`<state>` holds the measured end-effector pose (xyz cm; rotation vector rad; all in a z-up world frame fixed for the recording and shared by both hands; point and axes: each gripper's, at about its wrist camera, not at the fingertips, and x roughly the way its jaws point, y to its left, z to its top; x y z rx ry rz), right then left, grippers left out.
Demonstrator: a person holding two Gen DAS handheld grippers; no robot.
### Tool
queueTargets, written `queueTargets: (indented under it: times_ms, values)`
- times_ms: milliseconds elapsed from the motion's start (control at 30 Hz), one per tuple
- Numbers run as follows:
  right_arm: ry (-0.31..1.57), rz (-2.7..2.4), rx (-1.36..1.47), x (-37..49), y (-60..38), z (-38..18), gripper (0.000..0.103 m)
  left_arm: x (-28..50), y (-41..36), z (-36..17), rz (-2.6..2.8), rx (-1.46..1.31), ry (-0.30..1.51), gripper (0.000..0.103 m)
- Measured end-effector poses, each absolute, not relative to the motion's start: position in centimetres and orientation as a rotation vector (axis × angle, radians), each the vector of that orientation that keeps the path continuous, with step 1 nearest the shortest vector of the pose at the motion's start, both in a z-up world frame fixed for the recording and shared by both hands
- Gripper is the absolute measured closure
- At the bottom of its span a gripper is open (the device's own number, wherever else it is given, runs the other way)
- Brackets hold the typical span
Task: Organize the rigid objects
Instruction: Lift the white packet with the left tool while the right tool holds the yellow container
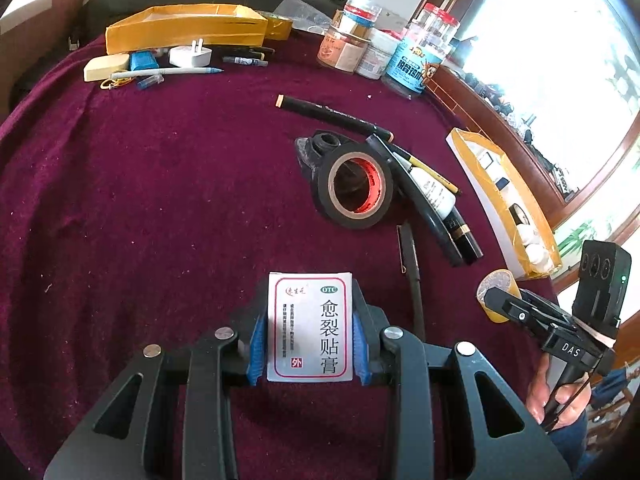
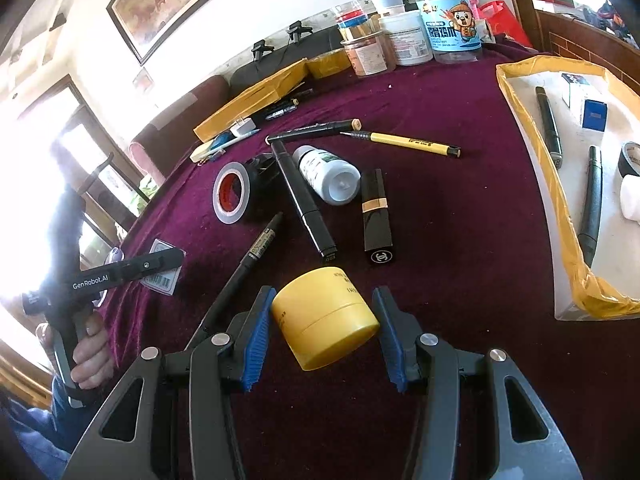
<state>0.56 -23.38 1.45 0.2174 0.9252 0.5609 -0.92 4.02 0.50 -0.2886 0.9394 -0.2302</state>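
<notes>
- Maroon cloth (image 1: 160, 200) covers the worktop.
- Left tongs (image 1: 310, 330) clamp a white sachet (image 1: 310, 326).
- Right tongs (image 2: 324, 334) clamp a yellow jar (image 2: 324, 316), tape roll (image 2: 232, 192) beyond.

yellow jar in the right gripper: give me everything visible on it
The yellow jar is a squat round container, smooth glossy plastic by the look, with a seam line around the body where lid meets base and small dark print on its top and side. It is tilted, flat face angled up and away. It sits between the blue pads of the right gripper; the left pad touches it, the right pad's contact is unclear. Whether it rests on the maroon cloth cannot be told.
</notes>
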Motion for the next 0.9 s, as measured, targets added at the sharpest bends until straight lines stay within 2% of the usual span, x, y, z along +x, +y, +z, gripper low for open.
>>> queueTargets:
  times_ms: [900]
  values:
    - [0.927,0.563,0.224,0.67,-23.45,1.31,0.059,-1.25,3.98,0.78,-0.238,-0.282,0.923,0.071]
